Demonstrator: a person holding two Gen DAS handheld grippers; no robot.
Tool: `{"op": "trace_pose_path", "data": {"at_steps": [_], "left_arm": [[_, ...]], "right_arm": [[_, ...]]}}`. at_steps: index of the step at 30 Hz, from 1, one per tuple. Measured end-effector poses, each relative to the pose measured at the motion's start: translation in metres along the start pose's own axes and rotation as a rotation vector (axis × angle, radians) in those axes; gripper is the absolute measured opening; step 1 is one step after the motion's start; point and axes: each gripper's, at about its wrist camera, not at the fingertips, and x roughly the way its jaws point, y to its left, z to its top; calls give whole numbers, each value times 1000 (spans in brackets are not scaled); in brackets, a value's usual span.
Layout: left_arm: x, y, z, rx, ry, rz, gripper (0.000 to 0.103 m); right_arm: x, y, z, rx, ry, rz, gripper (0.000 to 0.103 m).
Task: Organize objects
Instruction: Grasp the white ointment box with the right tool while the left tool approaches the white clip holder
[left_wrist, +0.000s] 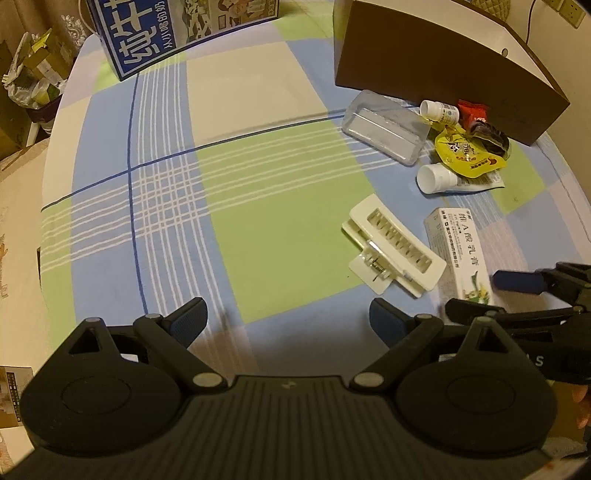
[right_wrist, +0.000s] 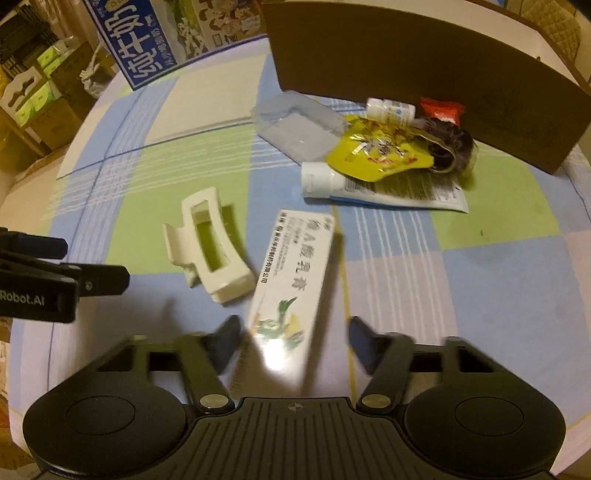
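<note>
Right gripper (right_wrist: 291, 341) is hanging wide open w/ the near end of the ointment box (right_wrist: 291, 280) sitting btwn its fingers, nothing pinched yet. Risk imo: the hair claw clip (right_wrist: 208, 251) is lying just beside the box, so the left finger could be nudging it on closing. Box is white, long, glossy, green plant print, lying flat in center frame on the plaid surface (right_wrist: 498, 280). Left gripper (left_wrist: 288, 321) is also spread, holding nothing.

- My white ointment carton (right_wrist: 291, 280) lies flat beside the cream hair claw clip (right_wrist: 207, 247).
- Clear plastic case (right_wrist: 295, 125), tube (right_wrist: 332, 182), yellow pouch (right_wrist: 376, 155) cluster near the brown box (right_wrist: 406, 74).
</note>
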Motion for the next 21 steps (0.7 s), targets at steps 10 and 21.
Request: {"op": "trace_pose_path", "data": {"at_steps": [10,21], "left_arm": [[6,-21,10,0,-7,-24,93],[23,-56,27,-25,2,-30,93]], "right_arm": [[-15,-51,-11,66,4,-44,37],[-34,-122,-13,195,-10,-112,37]]}}
